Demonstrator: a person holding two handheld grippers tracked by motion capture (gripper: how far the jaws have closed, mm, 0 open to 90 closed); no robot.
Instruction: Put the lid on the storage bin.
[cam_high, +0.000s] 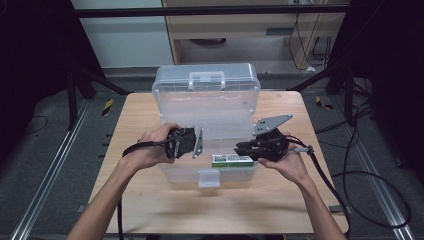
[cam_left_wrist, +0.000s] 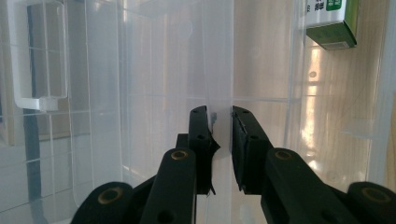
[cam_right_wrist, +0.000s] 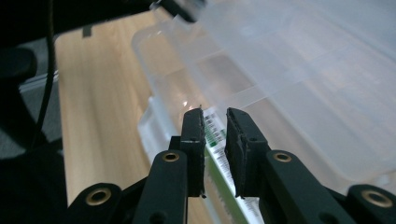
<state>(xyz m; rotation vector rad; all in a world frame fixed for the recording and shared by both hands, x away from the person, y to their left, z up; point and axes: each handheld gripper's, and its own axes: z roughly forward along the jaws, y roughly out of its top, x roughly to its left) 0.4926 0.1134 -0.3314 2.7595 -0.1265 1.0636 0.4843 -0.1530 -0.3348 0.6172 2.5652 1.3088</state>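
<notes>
High view: clear box open on table, green carton inside near front. Left gripper pinching box wall; right gripper narrow around carton, seemingly releasing. Closing left.

Both of the person's forearms are bare, with no sleeve showing on either, and each hand carries a chunky black two-jaw gripper: the left gripper and the right gripper. Each one has a flat grey three-cornered plate bolted on top, pierced with small holes, and a thick black cable trailing back past the wrist, the right one joined through a small silvery plug. Seen close in the gripper views, the jaws are flat black slabs on matte black link arms pinned with brass-coloured rivets, with small dark screw holes in the faces.
</notes>
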